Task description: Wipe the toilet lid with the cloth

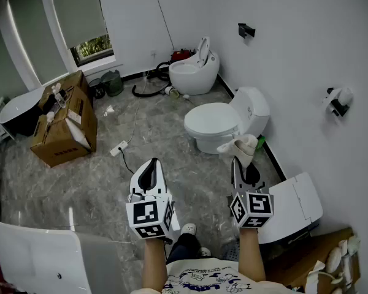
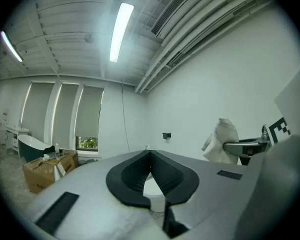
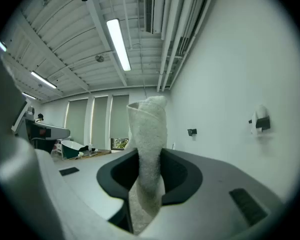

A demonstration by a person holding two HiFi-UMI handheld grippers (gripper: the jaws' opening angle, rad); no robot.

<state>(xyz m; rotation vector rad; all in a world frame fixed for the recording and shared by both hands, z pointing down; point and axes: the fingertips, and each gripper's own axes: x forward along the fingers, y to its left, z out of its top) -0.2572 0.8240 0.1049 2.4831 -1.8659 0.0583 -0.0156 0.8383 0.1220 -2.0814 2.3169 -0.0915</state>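
In the head view a white toilet [image 1: 210, 120] with its lid down stands against the right wall, tank [image 1: 253, 108] behind it. My right gripper [image 1: 241, 164] is shut on a white cloth [image 1: 241, 147], which hangs just in front of the bowl, nearer to me. In the right gripper view the cloth [image 3: 149, 134] sticks up between the pads of that gripper [image 3: 149, 156]. My left gripper [image 1: 149, 171] hovers over the floor left of the toilet. Its jaws meet at the tips with nothing in them [image 2: 150, 155]. The cloth [image 2: 221, 141] also shows at the right of the left gripper view.
An egg-shaped toilet [image 1: 193, 72] with raised lid stands farther back, a hose and red machine [image 1: 181, 55] beside it. Cardboard boxes [image 1: 64, 124], a bathtub [image 1: 17, 109] and a power strip [image 1: 119, 147] lie left. White units sit near right [image 1: 291, 207] and near left [image 1: 43, 253].
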